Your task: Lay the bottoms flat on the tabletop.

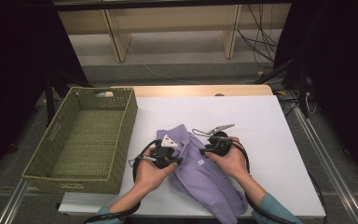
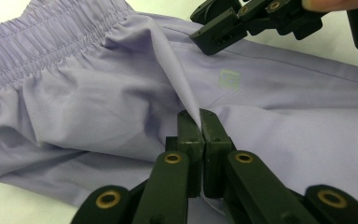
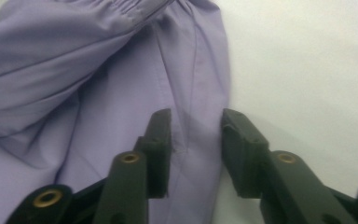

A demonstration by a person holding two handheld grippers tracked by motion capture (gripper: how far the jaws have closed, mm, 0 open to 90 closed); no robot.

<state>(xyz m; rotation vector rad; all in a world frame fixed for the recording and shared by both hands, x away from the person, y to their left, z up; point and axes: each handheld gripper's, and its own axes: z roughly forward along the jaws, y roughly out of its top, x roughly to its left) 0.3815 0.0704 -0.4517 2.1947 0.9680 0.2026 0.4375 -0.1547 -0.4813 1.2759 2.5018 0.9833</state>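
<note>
My left tool (image 2: pixel 200 116) is clamped on a pinched ridge of the purple shorts (image 2: pixel 121 93); its two jaws stand tight together with a thin fold of cloth rising between them toward the elastic waistband (image 2: pixel 42 32). My right tool (image 3: pixel 196 135) has its jaws apart, straddling the side edge of the shorts, with cloth lying between the pads but not yet squeezed.

The shorts lie crumpled on the white counter (image 1: pixel 270 140) in front of me, waistband pointing away from me, one leg trailing toward the near edge. The green woven basket (image 1: pixel 81 140) sits at my left, just beside the garment.

To do this well, I judge I should keep the left grip steady as an anchor and push the right tool a little deeper over the seam before closing, so it bites both layers and not a single skin of fabric. Closing too near the edge risks the cloth slipping out when I pull. Once both hold, I would draw them apart evenly to flatten the wrinkles without dragging the whole piece across the counter.
</note>
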